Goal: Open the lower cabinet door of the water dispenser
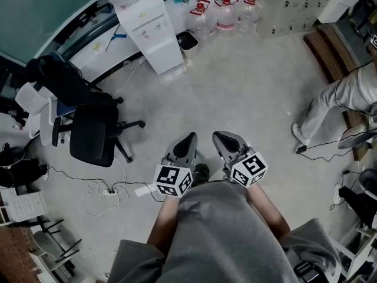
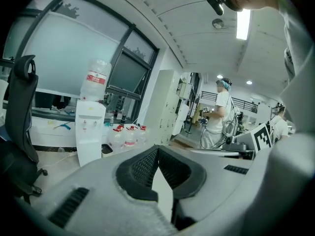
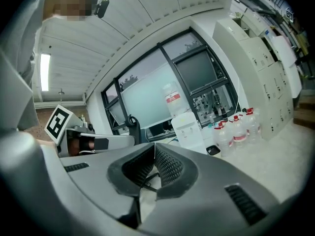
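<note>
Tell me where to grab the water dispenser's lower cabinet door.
Probably one vertical side edge of the lower cabinet door, approached from the front: it looks flat and shut, and no handle or hinge side is discernible.

1. Pale grey floor (image 1: pixel 247 87), speckled and scuffed.
2. At its far edge, standing upright: white water dispenser (image 1: pixel 154 37), with a dark shallow tray (image 1: pixel 187 39) just beside the base.
3. Next to the tray, in a row: three clear bottles (image 1: pixel 226 13) with red caps, then pale lockers (image 1: pixel 288 5).
4. On the left: black office chair (image 1: pixel 94 131) on a wheeled base.
5. Near the chair, lying loose: white power strip (image 1: pixel 109 191) among tangled cables (image 1: pixel 91 200).
6. On the right: a person's pale shoe (image 1: pixel 298 134), planted flat.
</note>
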### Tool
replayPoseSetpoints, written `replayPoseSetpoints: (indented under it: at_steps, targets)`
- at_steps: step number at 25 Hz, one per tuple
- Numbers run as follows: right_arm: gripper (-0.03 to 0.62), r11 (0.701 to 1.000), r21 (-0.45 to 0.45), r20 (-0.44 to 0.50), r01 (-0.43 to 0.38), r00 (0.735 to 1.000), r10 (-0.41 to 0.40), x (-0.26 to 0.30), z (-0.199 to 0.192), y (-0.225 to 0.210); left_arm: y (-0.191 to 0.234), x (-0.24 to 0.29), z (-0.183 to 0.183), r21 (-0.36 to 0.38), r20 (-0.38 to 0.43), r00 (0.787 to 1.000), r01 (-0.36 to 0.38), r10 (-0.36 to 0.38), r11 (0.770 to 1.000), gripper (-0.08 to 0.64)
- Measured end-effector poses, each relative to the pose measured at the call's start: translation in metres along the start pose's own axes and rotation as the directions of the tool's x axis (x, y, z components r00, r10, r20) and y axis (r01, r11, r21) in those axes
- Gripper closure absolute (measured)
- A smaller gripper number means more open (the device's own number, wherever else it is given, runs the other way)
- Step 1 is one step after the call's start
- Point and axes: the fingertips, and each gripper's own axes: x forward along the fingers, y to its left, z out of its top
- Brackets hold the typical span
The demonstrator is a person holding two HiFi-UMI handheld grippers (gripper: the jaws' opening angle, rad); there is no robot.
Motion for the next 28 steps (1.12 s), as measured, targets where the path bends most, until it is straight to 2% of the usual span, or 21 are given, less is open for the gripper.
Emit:
replayPoseSetpoints:
  at_steps: [7,15,22,28]
  targets:
    - [0.580,1.000,-0.002,-0.016,0.028,0.999,-0.028,0.057,0.007,0.001,0.052,0.009,0.016,0.011,-0.019,0.999,0.037,-0.036,0.999,0.549]
    - [0.580,0.999,-0.001,-0.026,0.041,0.999,-0.041,0.103,0.005,0.010,0.101,0.013,0.021,-0.013,-0.031,0.998,0.051,-0.051,0.999,0.549]
    - [0.580,0.998,0.016,-0.031,0.067,0.997,-0.066,0.130,0.015,-0.007,0.128,0.031,0.027,-0.051,-0.039,0.998,0.050,-0.052,0.997,0.549]
    - [0.580,0.998,0.028,-0.030,0.051,0.998,-0.050,0.164,0.027,-0.030,0.152,0.055,0.038,-0.062,-0.038,0.999,0.032,-0.035,0.998,0.549]
